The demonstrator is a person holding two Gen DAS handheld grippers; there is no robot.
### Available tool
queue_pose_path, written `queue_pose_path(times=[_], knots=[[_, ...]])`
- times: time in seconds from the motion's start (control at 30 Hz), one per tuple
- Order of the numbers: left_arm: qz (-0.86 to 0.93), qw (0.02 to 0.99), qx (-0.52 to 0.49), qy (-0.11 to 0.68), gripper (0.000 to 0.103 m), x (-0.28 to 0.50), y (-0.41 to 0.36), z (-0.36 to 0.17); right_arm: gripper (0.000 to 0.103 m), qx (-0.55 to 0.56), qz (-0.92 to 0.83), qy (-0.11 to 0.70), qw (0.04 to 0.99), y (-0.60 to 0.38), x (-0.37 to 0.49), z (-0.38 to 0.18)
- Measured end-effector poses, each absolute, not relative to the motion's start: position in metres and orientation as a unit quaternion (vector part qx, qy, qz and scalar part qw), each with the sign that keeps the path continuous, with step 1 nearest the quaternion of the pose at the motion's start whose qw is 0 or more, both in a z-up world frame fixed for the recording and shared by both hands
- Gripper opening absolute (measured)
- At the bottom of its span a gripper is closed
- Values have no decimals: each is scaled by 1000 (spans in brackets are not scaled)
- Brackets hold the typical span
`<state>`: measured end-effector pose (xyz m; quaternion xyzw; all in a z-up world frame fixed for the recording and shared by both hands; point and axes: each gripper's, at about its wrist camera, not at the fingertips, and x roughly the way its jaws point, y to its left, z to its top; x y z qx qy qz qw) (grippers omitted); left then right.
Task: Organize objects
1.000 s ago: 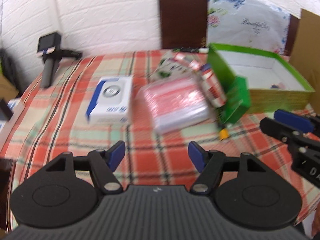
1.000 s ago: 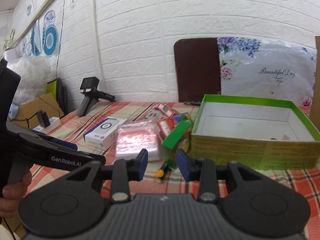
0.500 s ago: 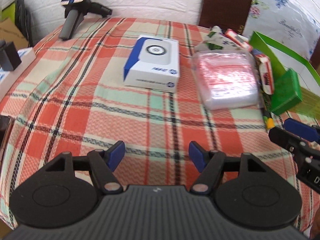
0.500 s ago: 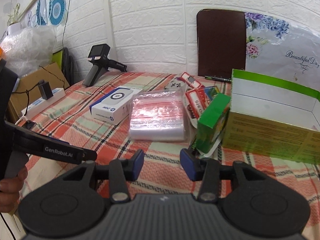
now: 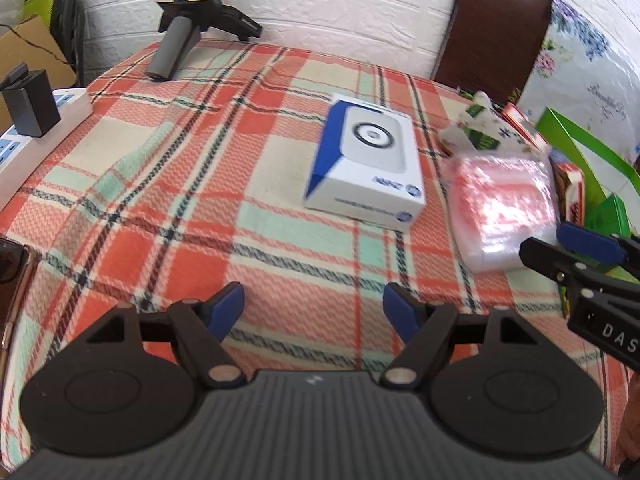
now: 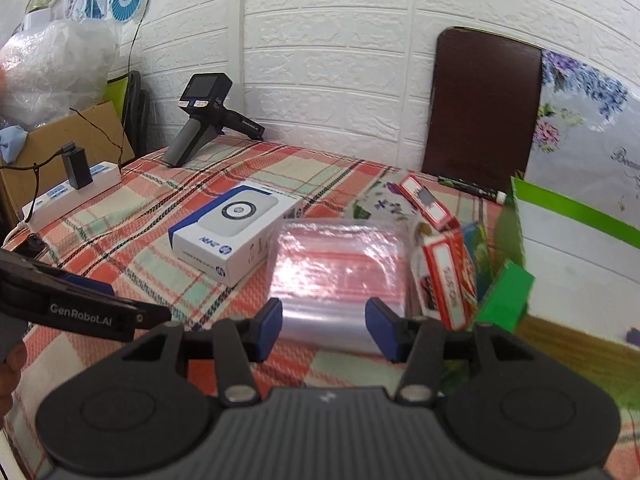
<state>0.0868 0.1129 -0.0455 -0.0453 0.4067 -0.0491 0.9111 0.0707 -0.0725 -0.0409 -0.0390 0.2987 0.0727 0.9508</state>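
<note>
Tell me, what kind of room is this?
Probably a home room used for recording: a plaid tablecloth over the table, a white brick-pattern wall, a cardboard box and bubble wrap beside it.

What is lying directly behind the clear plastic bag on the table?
Behind the clear plastic bag lie a floral packet and a red-and-white box. The bag covers the packet's near edge, so what else lies there cannot be seen.

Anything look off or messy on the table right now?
Yes. By the green-rimmed open box, red-and-white cartons and a small green box lie tilted in a heap against its wall, not inside. The clear plastic bag pack and white-and-blue box lie flat.
</note>
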Motion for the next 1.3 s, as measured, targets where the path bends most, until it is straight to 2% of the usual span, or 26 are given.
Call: queue_pose_path(times=[0.17, 0.23, 0.37, 0.4, 0.43, 0.47, 0.5, 0.67, 0.83, 0.93, 1.03, 1.3], knots=[[-35, 913, -53, 403, 78, 97, 127, -46, 50, -63, 99, 294, 949, -53, 92, -39], [-29, 913, -56, 402, 79, 103, 133, -45, 57, -72, 114, 297, 945, -43, 106, -41], [-46, 909, -61, 410, 88, 127, 143, -44, 64, -124, 123, 311, 934, -18, 136, -53], [-60, 906, -66, 414, 91, 133, 146, -43, 67, -147, 124, 315, 930, -11, 141, -58], [-80, 900, -76, 421, 97, 141, 149, -43, 77, -165, 129, 318, 925, -6, 146, -62], [-91, 897, -86, 425, 97, 148, 151, -43, 82, -182, 136, 320, 920, 0, 148, -66], [-94, 895, -88, 426, 97, 153, 153, -42, 82, -205, 142, 321, 914, 6, 150, -69], [-103, 894, -88, 428, 97, 171, 153, -42, 80, -247, 156, 307, 906, 20, 160, -69], [-111, 894, -79, 427, 97, 178, 152, -44, 56, -181, 190, 340, 903, 15, 178, -66], [-114, 894, -78, 426, 97, 181, 153, -44, 46, -148, 207, 350, 902, 12, 182, -67], [-115, 893, -81, 427, 97, 185, 155, -45, 46, -148, 209, 342, 904, 12, 182, -68], [-114, 890, -101, 430, 97, 190, 160, -44, 58, -108, 193, 331, 917, -16, 181, -38]])
